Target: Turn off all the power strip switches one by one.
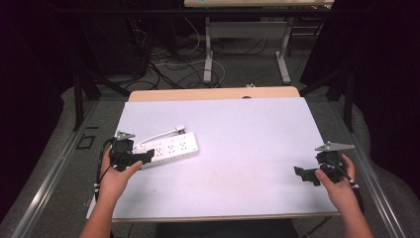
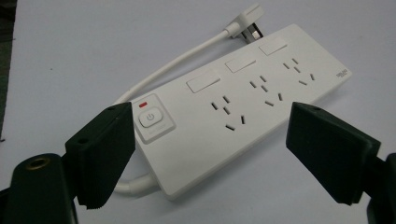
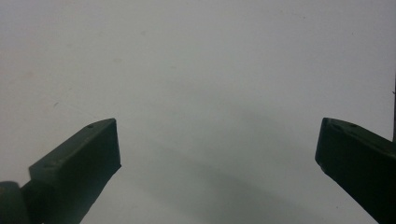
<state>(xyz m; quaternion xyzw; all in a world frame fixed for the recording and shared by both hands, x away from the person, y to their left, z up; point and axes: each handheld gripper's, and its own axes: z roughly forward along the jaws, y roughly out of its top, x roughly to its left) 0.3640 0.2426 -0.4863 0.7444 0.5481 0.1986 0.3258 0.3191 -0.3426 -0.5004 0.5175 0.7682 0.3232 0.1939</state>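
You work on a white worktop (image 1: 247, 163), and the power strip (image 1: 171, 148) is your landmark: it lies flat near the worktop's left edge, long side slanting away from you, with its short white cord (image 2: 173, 70) curling behind it to the plug (image 2: 247, 21) at its far end. Your left claw (image 1: 146, 157) sits at the near end of the strip, jaws wide and straddling that end with nothing pressed between them; in the left gripper view the pads stand to either side of the end that carries the switch (image 2: 150, 118). The step in hand looks like a grasp across the strip's width, so square the claw to the long sides before you close, and keep both pads level with the casing so it does not tip or skid. Bite behind the switch rather than on it, and keep the cord loop beside the left pad out of the pinch. Your right claw (image 1: 303, 174) waits far to the right of the strip, jaws wide and empty over bare worktop; leave it there until the strip is secure.
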